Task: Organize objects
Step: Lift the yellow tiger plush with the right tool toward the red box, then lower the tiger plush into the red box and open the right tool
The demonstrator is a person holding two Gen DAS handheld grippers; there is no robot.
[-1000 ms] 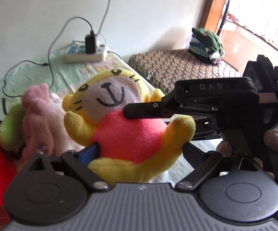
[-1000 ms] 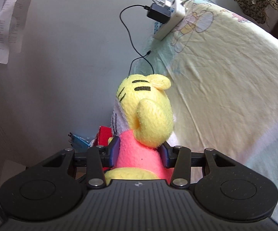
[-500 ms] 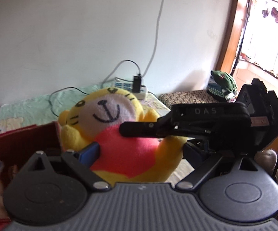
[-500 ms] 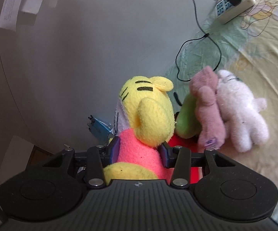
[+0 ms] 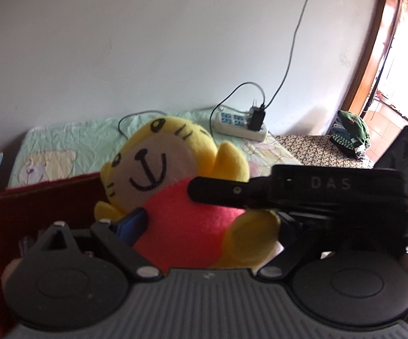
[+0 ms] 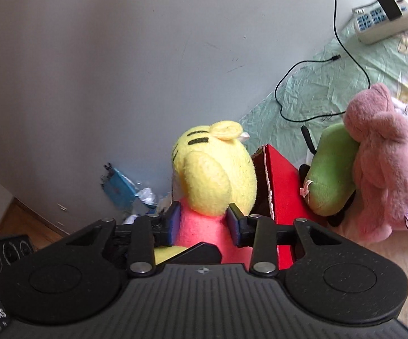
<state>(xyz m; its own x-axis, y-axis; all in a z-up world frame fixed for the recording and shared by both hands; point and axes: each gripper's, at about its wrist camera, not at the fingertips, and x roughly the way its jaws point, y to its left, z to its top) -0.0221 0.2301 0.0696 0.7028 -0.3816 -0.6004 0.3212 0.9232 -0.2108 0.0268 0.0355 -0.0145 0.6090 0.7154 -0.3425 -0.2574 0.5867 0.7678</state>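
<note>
A yellow tiger plush with a pink shirt is held by both grippers above a red box. My left gripper is shut on its body from the front; my right gripper is shut on its pink torso from the side, its black finger crossing the left wrist view. In the right wrist view the plush head hangs beside the red box wall.
A green plush and a pink plush lie on the bed against the red box. A white power strip with cables sits by the wall. A patterned stool with green clothes stands right.
Both grippers have carried the tiger plush left from over the bed to above the red box. The green and pink plushes now lie to its right.
</note>
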